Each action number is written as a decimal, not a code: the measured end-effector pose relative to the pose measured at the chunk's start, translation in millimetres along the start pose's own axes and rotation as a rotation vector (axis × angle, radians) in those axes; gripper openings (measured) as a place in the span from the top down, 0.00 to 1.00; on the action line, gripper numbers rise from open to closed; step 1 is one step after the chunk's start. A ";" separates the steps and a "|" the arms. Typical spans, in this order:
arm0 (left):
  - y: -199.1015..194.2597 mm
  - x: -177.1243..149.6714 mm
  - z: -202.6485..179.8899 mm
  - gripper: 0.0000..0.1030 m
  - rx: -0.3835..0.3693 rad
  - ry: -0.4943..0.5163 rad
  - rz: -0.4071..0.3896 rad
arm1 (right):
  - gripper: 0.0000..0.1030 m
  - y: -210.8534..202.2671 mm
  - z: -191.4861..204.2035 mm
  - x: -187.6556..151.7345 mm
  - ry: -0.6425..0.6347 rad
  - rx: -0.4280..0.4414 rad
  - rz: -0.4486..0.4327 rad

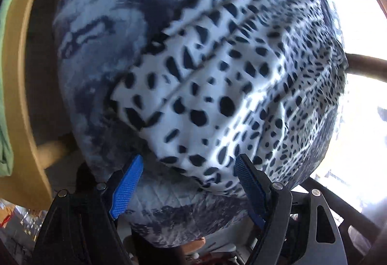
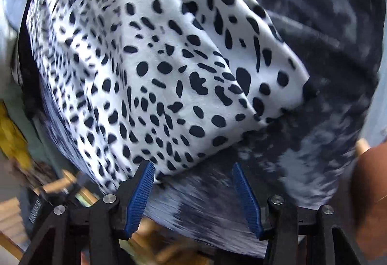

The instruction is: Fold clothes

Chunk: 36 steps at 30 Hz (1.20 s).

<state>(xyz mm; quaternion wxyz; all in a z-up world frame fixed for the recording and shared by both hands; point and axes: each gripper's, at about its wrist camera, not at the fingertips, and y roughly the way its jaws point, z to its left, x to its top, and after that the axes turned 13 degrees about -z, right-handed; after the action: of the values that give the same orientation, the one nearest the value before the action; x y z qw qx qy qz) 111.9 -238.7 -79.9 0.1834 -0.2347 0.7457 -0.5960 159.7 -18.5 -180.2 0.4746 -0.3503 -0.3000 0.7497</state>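
Observation:
A white garment with dark blue spots point(image 1: 217, 86) lies spread on a blue-grey mottled quilted surface point(image 1: 101, 23). In the left wrist view my left gripper point(image 1: 188, 161) is open, its blue pads on either side of the garment's near edge, and nothing is pinched. In the right wrist view the same spotted garment point(image 2: 150, 71) fills the middle, folded over with a corner at the right. My right gripper point(image 2: 193, 165) is open just at its near edge, over the mottled surface point(image 2: 314, 47).
A tan wooden frame point(image 1: 21, 71) curves along the left, with a pale green cloth point(image 1: 4, 95) beyond it. Bright window light point(image 1: 362, 71) fills the right side. Wooden slats point(image 2: 72, 187) and something yellow point(image 2: 12, 139) sit at the lower left. A hand point(image 2: 372, 187) shows at right.

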 end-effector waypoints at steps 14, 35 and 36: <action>-10.1 -74.7 -125.6 0.22 0.050 0.948 -0.221 | 0.46 -3.8 -40.4 23.6 0.200 -0.023 -0.069; 20.7 -206.9 -215.8 0.21 -0.047 2.032 -0.516 | 0.97 -26.4 -75.7 56.3 0.295 0.249 -0.068; 24.5 -207.3 -220.2 0.21 -0.057 2.020 -0.507 | 0.97 -30.2 -73.6 53.1 0.285 0.263 -0.070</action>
<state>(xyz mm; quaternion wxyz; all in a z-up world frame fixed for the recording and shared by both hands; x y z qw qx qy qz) 157.4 60.3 -56.1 -0.6624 0.2196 0.4946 -0.5180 218.3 50.3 -211.6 0.5799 -0.3773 -0.1411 0.7082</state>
